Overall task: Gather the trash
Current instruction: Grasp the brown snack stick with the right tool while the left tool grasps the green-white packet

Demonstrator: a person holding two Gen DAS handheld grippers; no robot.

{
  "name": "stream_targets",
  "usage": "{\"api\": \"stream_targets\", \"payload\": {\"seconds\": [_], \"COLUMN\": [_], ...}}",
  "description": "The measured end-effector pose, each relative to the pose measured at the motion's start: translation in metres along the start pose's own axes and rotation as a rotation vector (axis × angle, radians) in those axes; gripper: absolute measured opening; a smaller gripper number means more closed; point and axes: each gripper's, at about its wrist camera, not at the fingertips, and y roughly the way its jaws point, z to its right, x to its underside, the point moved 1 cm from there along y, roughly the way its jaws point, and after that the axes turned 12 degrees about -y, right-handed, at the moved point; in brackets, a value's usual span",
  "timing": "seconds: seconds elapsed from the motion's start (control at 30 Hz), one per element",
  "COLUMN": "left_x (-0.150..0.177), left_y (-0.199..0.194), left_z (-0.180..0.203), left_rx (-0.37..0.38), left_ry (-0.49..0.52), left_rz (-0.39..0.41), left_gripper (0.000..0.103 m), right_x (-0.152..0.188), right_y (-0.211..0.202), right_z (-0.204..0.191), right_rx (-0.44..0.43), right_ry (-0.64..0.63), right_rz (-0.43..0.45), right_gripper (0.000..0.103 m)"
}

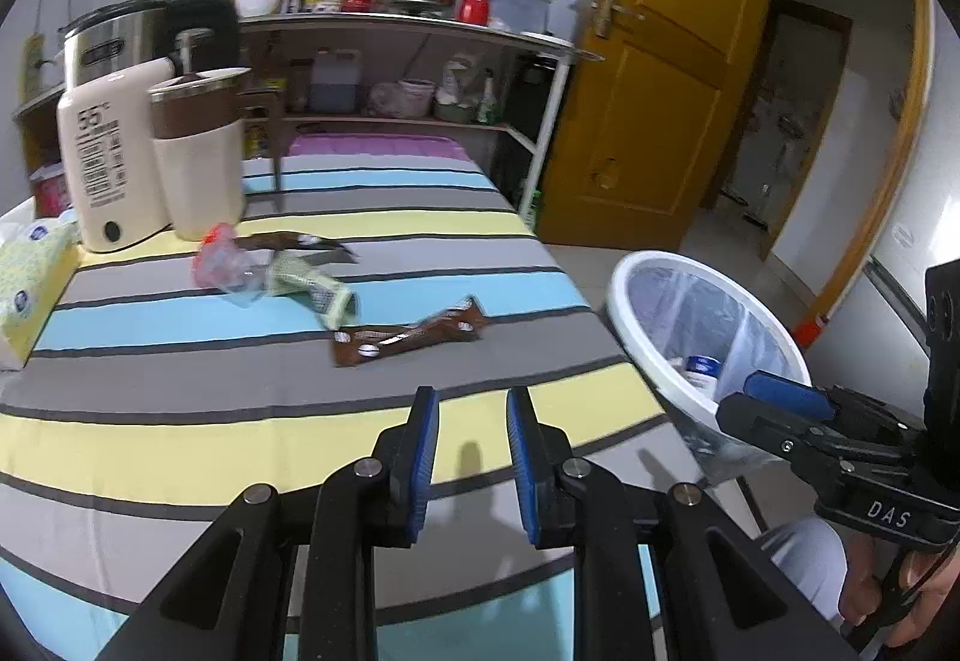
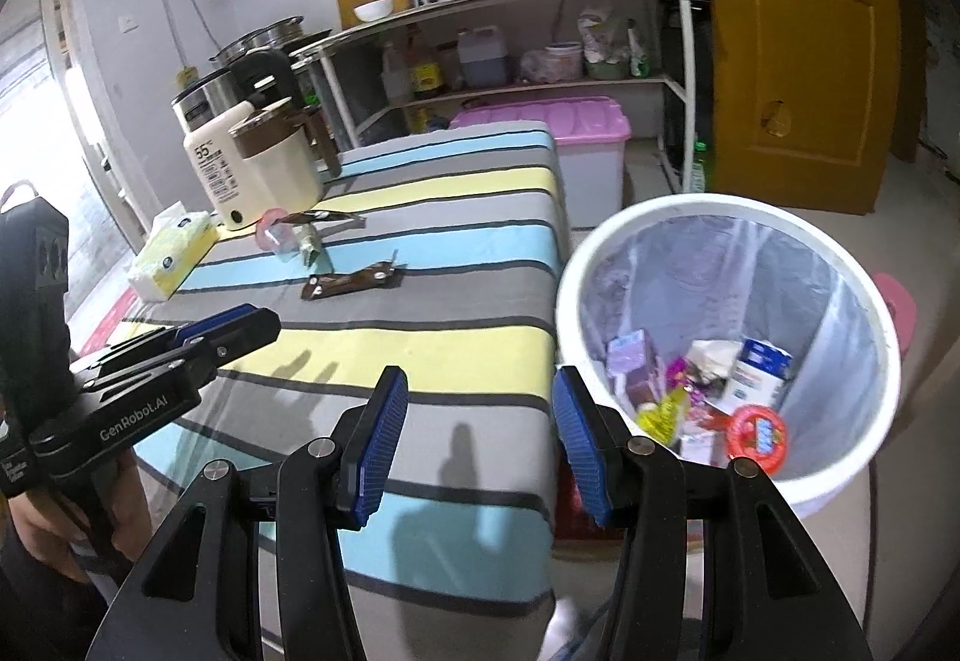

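Observation:
Several pieces of trash lie mid-table on the striped cloth [image 1: 180,445]: a brown wrapper [image 1: 408,340] [image 2: 351,283], a green-white wrapper [image 1: 312,286] [image 2: 309,244], a crumpled pink and clear plastic piece [image 1: 222,265] [image 2: 273,235], and a second brown wrapper [image 1: 288,242] behind them. My left gripper [image 1: 471,394] [image 2: 264,322] hovers over the near stripes, open by a narrow gap and empty. My right gripper [image 2: 479,376] [image 1: 756,391] stands open and empty at the table's right edge, beside a white lined bin [image 2: 720,208] [image 1: 636,313] that holds several discarded packs.
At the table's left stand a cream appliance [image 1: 102,150], a cream and brown cup [image 1: 198,156] and a yellow tissue pack [image 1: 30,277]. A kitchen shelf [image 1: 420,24] and a pink-lidded box [image 2: 570,120] are behind the table. A yellow door [image 1: 660,60] is on the right.

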Motion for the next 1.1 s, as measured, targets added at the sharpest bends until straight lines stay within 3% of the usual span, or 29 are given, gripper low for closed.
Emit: {"api": "stream_targets", "payload": {"seconds": [0.1,0.27,0.6,0.87,1.03,1.1], "left_x": [-0.006,-0.02,-0.046,-0.064,-0.07,-0.068], "left_y": [0.0,0.003,0.035,0.079,0.096,0.094], "left_z": [-0.011,-0.028,-0.042,-0.055,-0.06,-0.061], "left_rx": [-0.016,-0.041,-0.091,-0.186,-0.214,-0.207], "left_ry": [-0.025,-0.073,-0.145,-0.231,-0.22,-0.21], "left_rz": [0.007,0.028,0.023,-0.001,-0.02,-0.023], "left_gripper": [0.024,0.035,0.035,0.035,0.035,0.023], "right_x": [-0.006,-0.015,-0.023,-0.026,-0.029,-0.031], "right_y": [0.006,0.015,0.026,0.033,0.041,0.044], "right_z": [-0.005,-0.011,-0.009,-0.005,-0.003,-0.005], "right_rx": [-0.012,-0.021,-0.028,-0.028,-0.035,-0.04], "right_ry": [-0.012,-0.026,-0.029,-0.023,-0.019,-0.022], "right_rz": [0.001,0.002,0.0,-0.006,-0.014,-0.014], "right_gripper": [0.052,0.052,0.052,0.052,0.052,0.052]}}
